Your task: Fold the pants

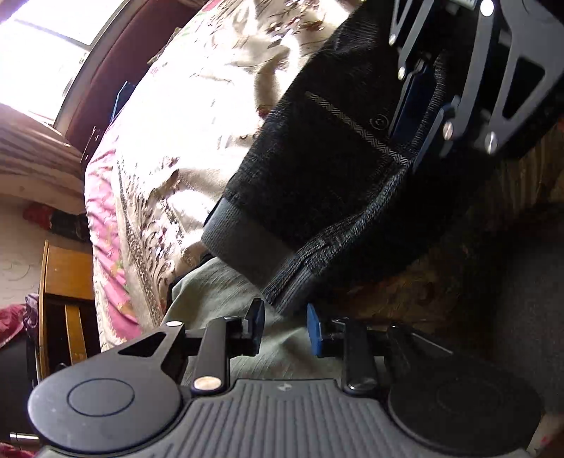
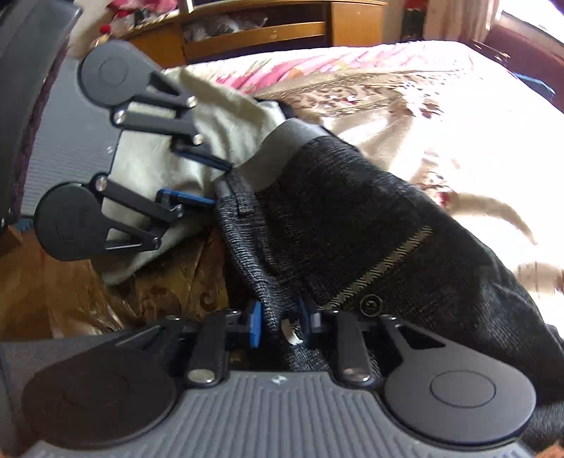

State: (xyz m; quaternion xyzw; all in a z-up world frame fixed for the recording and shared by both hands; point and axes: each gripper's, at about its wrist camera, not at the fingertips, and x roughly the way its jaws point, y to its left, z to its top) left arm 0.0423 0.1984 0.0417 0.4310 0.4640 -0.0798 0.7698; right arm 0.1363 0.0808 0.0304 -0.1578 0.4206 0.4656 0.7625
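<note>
The dark grey woven pants (image 1: 317,169) with a herringbone pocket strip and a button lie on the bed, waistband toward me; they also show in the right wrist view (image 2: 352,225). My left gripper (image 1: 285,327) is open, its blue pads either side of the waistband corner, not closed on it; it shows in the right wrist view (image 2: 215,183) too. My right gripper (image 2: 280,324) is shut on the pants' waistband edge near the button, and it shows at the top right of the left wrist view (image 1: 423,116).
A floral cream and pink bedspread (image 1: 169,148) covers the bed. A pale green cloth (image 2: 225,119) lies under the waistband at the bed's edge. A wooden cabinet (image 2: 268,31) stands beyond the bed. A bright window (image 1: 46,38) is at the far side.
</note>
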